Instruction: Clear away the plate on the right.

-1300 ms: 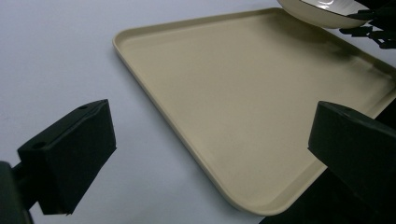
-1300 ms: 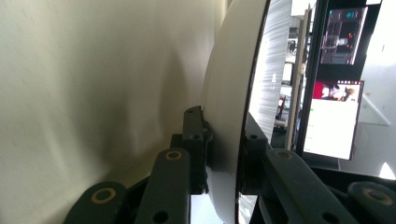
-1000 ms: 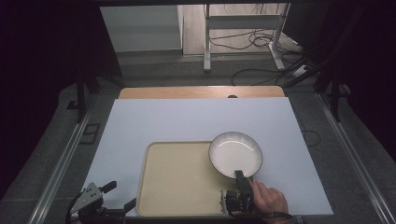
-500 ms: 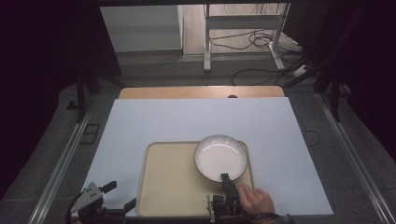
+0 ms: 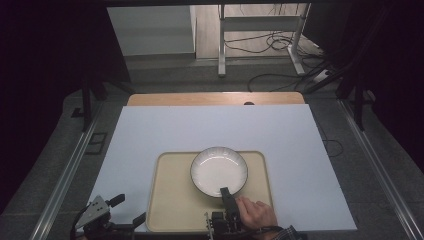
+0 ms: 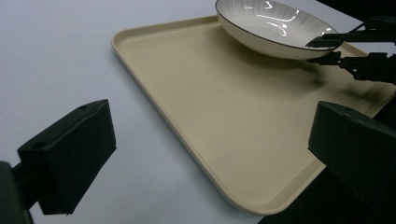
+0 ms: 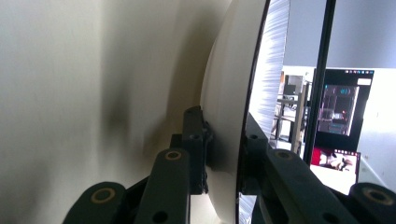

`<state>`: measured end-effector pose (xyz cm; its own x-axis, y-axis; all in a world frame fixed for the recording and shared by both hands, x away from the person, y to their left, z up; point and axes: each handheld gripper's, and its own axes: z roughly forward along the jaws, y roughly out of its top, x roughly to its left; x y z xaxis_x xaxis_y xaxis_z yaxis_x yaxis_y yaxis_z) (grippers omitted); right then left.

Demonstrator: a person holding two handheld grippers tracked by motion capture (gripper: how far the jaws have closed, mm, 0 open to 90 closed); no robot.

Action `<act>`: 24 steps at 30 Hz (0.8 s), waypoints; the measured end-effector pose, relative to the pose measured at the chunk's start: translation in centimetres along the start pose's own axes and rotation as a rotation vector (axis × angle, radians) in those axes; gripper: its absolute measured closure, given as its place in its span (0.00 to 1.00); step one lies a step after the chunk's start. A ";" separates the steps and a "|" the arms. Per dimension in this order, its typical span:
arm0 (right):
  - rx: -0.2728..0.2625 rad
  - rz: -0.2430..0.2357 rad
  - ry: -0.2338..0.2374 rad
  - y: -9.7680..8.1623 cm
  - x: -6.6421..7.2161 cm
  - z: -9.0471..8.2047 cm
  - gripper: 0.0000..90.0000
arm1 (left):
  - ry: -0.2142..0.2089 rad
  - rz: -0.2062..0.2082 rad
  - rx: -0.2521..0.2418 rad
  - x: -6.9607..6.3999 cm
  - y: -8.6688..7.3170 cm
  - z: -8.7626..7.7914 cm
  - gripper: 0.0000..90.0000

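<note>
the white ceramic bowl is hanging over the beige tray; i'm pinching its near rim with the right gripper. it's probably rigid, slick and breakable. the left gripper is idling wide apart, empty.

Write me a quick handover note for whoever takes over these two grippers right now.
Right gripper: shut on the near rim of the white bowl, one jaw inside, one under.
Left gripper: open, idle at the table's near left corner.
Bowl is held over the beige tray; the left gripper view shows it slightly raised, not set down.
Done: bowl brought over the tray.
Left, probably: lower it onto the tray and release.
</note>
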<state>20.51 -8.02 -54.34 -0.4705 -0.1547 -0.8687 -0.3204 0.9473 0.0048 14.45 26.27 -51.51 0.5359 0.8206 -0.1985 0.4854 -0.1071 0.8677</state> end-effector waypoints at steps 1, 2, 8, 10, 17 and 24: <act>0.002 0.008 0.003 0.2 0.1 0.0 0.86 | 0.000 0.000 -0.001 0.0 0.0 0.0 0.01; -0.002 0.004 0.001 0.4 0.1 0.1 0.86 | -0.001 0.000 -0.001 0.0 0.0 0.0 0.01; -0.020 -0.014 0.013 1.5 0.3 0.5 0.86 | -0.003 0.000 -0.001 0.0 0.0 0.0 0.01; -0.023 -0.018 0.020 1.8 0.5 0.6 0.86 | -0.004 0.000 -0.002 0.0 0.0 0.0 0.01; 0.032 -0.072 -0.015 2.0 1.0 0.6 0.87 | -0.005 0.004 -0.001 0.0 0.0 0.0 0.01; 0.008 -0.037 -0.007 1.8 1.0 0.6 0.79 | -0.004 -0.001 -0.001 0.0 0.0 0.0 0.01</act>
<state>19.95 -6.33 -55.49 -0.4529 -0.1875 -0.8716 -0.3309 0.9432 -0.0310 14.43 26.27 -51.51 0.5384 0.8182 -0.2016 0.4857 -0.1057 0.8677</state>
